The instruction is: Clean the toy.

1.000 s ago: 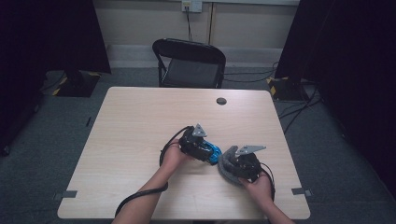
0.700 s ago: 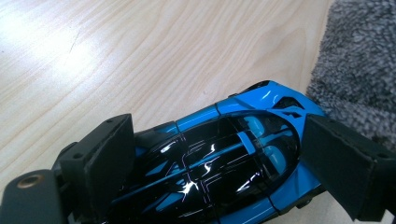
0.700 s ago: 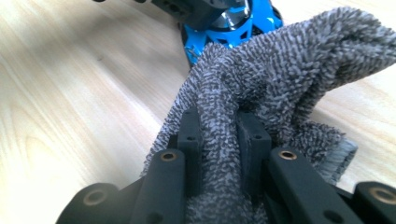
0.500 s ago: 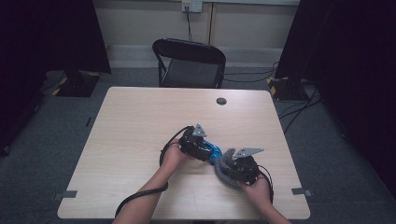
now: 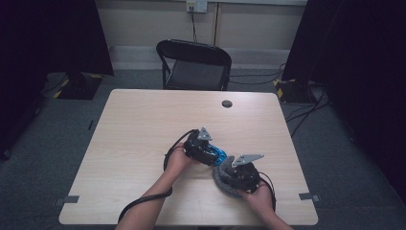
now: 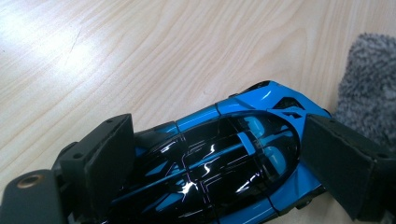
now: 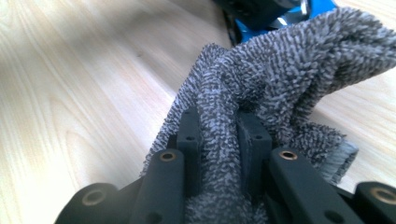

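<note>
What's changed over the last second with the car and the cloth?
Little: the right gripper and its grey cloth shifted slightly nearer the blue toy car, the cloth now bunched just beside it. The left gripper kept still, clamped on the car. Nothing was let go.

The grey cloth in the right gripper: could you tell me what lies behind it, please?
Behind the grey cloth, pinched in the right gripper, a corner of the blue toy car shows on the wooden table. The cloth covers the rest of the car.
</note>
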### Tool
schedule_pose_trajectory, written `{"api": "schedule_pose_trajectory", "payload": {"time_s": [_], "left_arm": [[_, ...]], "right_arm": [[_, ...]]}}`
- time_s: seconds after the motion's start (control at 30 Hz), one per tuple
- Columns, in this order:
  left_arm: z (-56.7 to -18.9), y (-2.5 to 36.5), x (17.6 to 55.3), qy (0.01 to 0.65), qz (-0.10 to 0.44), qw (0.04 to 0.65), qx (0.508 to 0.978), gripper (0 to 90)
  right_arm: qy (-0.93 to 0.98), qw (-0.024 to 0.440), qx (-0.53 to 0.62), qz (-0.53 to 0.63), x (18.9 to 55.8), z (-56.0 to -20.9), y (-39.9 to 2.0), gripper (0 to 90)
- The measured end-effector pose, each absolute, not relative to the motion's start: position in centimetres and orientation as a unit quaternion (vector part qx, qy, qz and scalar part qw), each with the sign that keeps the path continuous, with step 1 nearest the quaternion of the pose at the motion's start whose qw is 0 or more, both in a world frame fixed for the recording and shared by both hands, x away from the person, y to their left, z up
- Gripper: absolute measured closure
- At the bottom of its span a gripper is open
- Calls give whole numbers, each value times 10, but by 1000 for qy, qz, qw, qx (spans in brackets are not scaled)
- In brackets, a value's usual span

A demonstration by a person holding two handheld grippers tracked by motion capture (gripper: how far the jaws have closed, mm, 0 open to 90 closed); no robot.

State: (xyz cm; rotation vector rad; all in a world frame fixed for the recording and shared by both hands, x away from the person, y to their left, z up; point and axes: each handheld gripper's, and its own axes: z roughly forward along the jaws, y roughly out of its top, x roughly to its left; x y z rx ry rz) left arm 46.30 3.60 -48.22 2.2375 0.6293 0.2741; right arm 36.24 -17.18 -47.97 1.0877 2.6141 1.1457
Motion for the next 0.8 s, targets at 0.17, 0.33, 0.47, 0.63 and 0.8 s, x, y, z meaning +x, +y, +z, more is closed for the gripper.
{"api": "schedule_pose_trajectory", "payload": {"time_s": [0.17,0.33,0.47,0.63,0.8], "left_arm": [[-483,36,463,249,108,392,879,105],[-483,36,463,248,108,393,879,106],[-482,36,463,249,106,393,879,108],[-480,40,466,250,104,396,877,143],[-475,46,465,244,101,390,882,157]], "right_arm": [[859,36,346,375,363,-479,-165,743],[858,22,340,385,363,-479,-162,743],[855,12,332,398,362,-472,-165,742],[840,28,344,418,368,-457,-184,741],[825,49,372,422,382,-448,-209,741]]}}
